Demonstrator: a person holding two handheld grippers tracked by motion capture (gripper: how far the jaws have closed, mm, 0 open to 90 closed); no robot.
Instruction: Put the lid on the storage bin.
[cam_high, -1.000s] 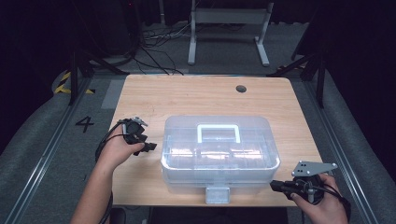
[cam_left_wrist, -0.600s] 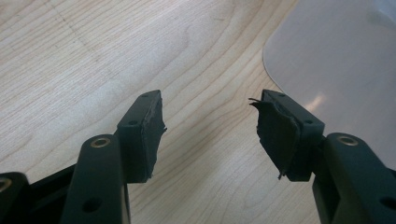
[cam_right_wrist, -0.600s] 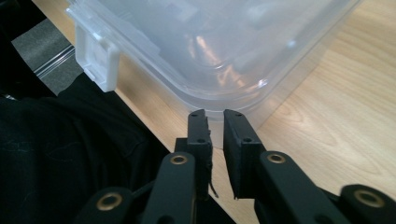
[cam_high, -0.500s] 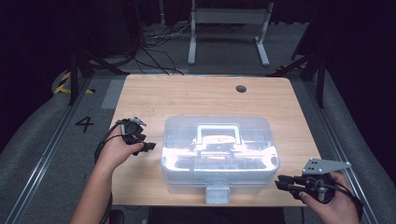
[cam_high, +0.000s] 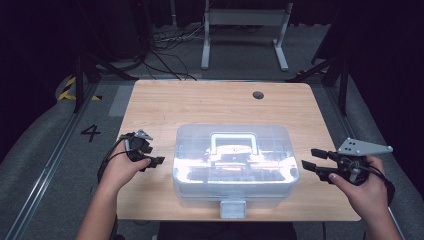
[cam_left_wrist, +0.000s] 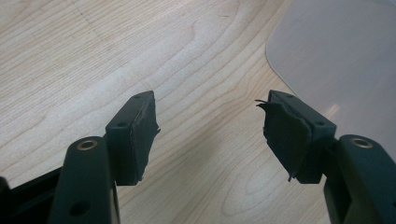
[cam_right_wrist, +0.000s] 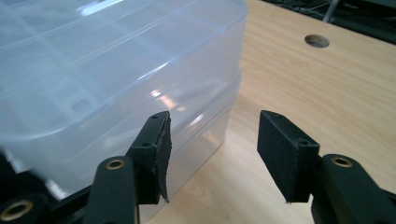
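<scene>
One wooden table (cam_high: 200, 105), bearing a clear plastic case (cam_high: 235, 160) at its near middle, latch toward the near edge. Right gripper (cam_high: 314, 164) just beside the case's right end, jaws spread, empty. Left gripper (cam_high: 156, 161) near its left end, likewise spread.

This place looks like a lab or a recording studio. A wooden table (cam_high: 165, 107) stands on grey floor, black curtains hang around, cables (cam_high: 165, 42) lie behind, and a number 4 (cam_high: 91, 132) is marked on the floor.
</scene>
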